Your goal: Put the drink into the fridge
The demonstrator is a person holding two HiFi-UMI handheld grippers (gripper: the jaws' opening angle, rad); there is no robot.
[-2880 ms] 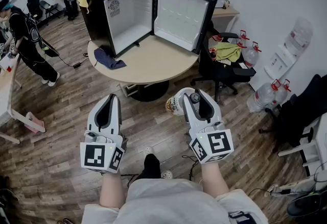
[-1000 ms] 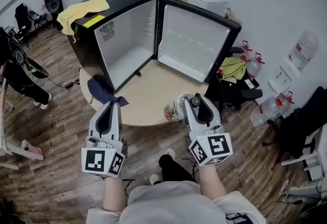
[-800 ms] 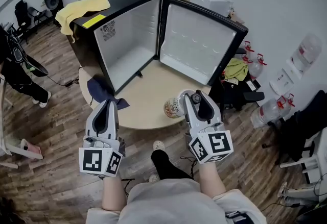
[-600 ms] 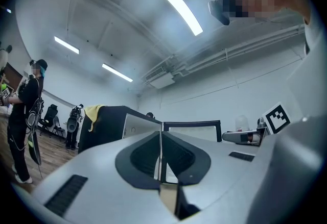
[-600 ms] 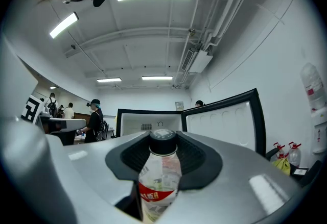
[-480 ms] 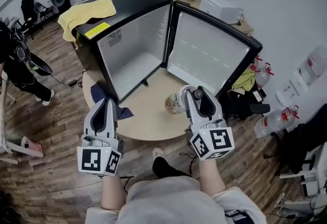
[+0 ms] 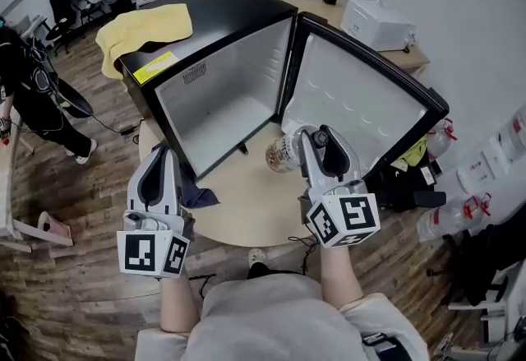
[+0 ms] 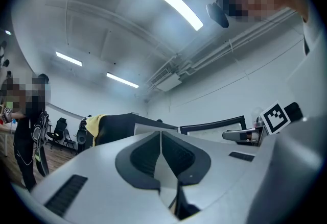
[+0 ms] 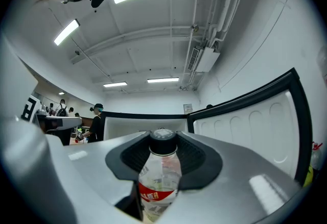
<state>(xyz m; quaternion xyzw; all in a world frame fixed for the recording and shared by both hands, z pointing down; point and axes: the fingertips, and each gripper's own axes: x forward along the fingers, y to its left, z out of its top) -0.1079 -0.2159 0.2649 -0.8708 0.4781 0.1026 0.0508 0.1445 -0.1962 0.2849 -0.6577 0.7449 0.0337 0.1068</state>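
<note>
Round wooden table (image 7: 246,207) on plank floor (image 7: 74,211), bearing an open black fridge (image 7: 230,100) topped with a yellow cloth (image 7: 148,26); bottle (image 7: 283,155) clamped in right gripper (image 7: 311,141) just before the fridge opening, left gripper (image 7: 158,157) closed, empty.

Fridge (image 7: 230,10): black shell recorded with a slight sheen, white liner as smooth plastic. Yellow cloth (image 7: 144,30) on its top: soft, creased. Bench (image 7: 246,207): pale wood look, matt. Drink bottle (image 9: 159,177): clear plastic, glossy red label. Left tongs (image 7: 159,154) and right tongs (image 7: 308,136): smooth grey plastic, dark ribbed pads (image 9: 202,162).
</note>
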